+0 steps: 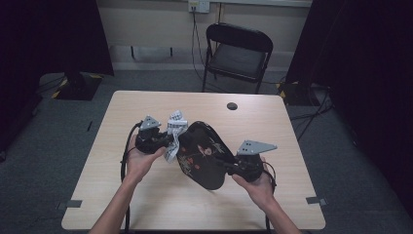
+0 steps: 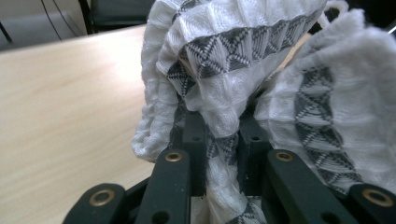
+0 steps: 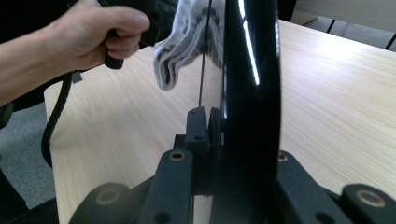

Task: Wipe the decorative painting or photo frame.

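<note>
A glossy black oval tray with a red and gold flower pattern is held tilted above the table. My right gripper is shut on its near right rim; in the right gripper view the tray stands edge-on between the jaws of that gripper. A white cloth with grey triangle bands rests against the tray's left edge, and my left gripper is shut on it. Up close, the bunched cloth is pinched in the left gripper. Beyond the tray hangs the cloth, below the person's other hand.
The light wooden table has a small dark round hole near its far edge. A black folding chair stands behind the table. Dark curtains hang at both sides. Cables trail from both grippers toward the table's near edge.
</note>
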The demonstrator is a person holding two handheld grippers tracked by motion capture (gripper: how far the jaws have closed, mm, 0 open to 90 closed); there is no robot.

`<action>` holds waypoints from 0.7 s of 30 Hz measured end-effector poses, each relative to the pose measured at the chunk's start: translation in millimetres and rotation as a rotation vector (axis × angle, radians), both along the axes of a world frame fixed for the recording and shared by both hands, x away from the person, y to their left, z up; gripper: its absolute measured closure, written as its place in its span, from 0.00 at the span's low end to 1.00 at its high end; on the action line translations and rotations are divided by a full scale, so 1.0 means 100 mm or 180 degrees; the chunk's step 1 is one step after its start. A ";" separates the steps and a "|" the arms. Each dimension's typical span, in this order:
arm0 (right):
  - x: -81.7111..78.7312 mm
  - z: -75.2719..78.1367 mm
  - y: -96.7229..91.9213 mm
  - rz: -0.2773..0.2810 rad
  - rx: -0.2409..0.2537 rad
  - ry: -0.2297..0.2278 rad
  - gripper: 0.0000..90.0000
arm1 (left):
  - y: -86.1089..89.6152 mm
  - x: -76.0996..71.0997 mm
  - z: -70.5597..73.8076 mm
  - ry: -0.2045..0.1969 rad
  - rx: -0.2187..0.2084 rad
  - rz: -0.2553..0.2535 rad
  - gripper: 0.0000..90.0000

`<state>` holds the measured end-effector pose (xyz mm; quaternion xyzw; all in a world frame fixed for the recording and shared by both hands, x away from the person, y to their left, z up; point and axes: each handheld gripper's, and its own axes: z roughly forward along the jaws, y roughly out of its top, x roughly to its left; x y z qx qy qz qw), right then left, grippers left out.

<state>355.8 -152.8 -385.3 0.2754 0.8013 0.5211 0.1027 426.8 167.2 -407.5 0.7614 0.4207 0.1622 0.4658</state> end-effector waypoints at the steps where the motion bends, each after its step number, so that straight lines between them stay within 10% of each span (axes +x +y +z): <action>1: 0.00 0.00 0.00 0.0002 0.0001 0.0000 0.89 | 0.01 0.01 -0.03 0.0029 0.0011 0.0003 0.86; 10: 0.00 0.00 -0.01 0.0001 -0.0006 0.0017 0.89 | -0.02 -0.06 0.15 -0.0174 -0.0098 -0.0031 0.86; 21: 0.00 0.01 -0.01 -0.0040 -0.0055 0.0006 0.89 | -0.01 0.03 -0.11 0.0130 0.0109 -0.0003 0.86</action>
